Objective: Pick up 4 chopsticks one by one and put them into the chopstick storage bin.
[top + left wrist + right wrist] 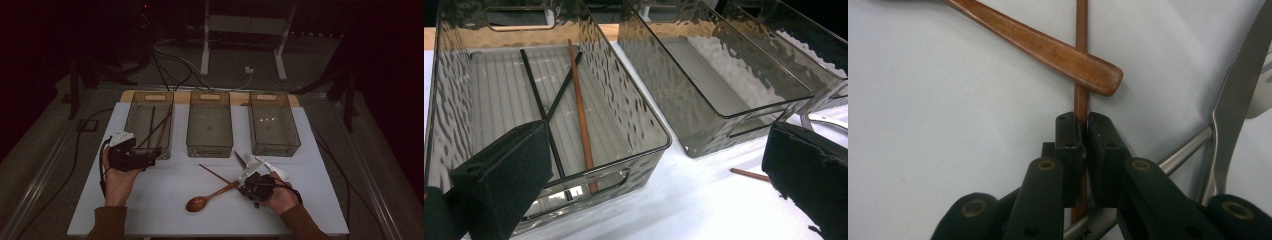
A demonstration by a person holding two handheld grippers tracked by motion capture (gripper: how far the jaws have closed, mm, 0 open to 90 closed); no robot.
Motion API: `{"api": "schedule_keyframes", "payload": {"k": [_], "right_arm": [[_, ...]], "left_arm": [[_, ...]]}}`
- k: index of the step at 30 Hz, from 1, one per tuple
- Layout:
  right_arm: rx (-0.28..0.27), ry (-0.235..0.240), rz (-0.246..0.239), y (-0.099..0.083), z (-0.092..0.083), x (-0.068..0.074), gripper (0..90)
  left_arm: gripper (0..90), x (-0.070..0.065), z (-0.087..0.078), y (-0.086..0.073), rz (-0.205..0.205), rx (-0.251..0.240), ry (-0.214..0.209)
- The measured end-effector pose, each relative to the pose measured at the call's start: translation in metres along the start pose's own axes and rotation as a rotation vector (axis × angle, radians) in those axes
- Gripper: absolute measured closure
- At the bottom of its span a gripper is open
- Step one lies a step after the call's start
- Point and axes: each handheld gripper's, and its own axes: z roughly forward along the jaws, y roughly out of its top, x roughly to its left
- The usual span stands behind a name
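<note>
The right tongs (1082,131) pinch a brown chopstick (1081,60) lying on the desk (948,125), a wooden spoon (1048,50) crossing it just ahead. The left tongs (654,170) gape wide, empty, before a bin (644,120).

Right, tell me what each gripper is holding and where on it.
The right gripper is shut on the brown chopstick, near its end, where the wooden spoon's handle lies across it. The left gripper is open and holds nothing.

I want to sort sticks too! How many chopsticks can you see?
4: two thin black chopsticks and one brown wooden chopstick in the left clear plastic bin; another brown one in the right claw.
</note>
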Motion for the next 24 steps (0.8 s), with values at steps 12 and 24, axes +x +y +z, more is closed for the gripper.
{"api": "schedule_keyframes", "payload": {"k": [12, 24], "right_arm": [[-0.096, -0.025, -0.022, 0.0, -0.011, 0.002, 84.2], [-0.193, -0.078, 0.009, 0.004, -0.021, -0.001, 84.2]], "left_arm": [[0.8, -0.001, 0.003, 0.0, 0.0, 0.007, -0.004], [0.8, -0.002, 0.003, 0.0, 0.0, 0.008, -0.011]]}}
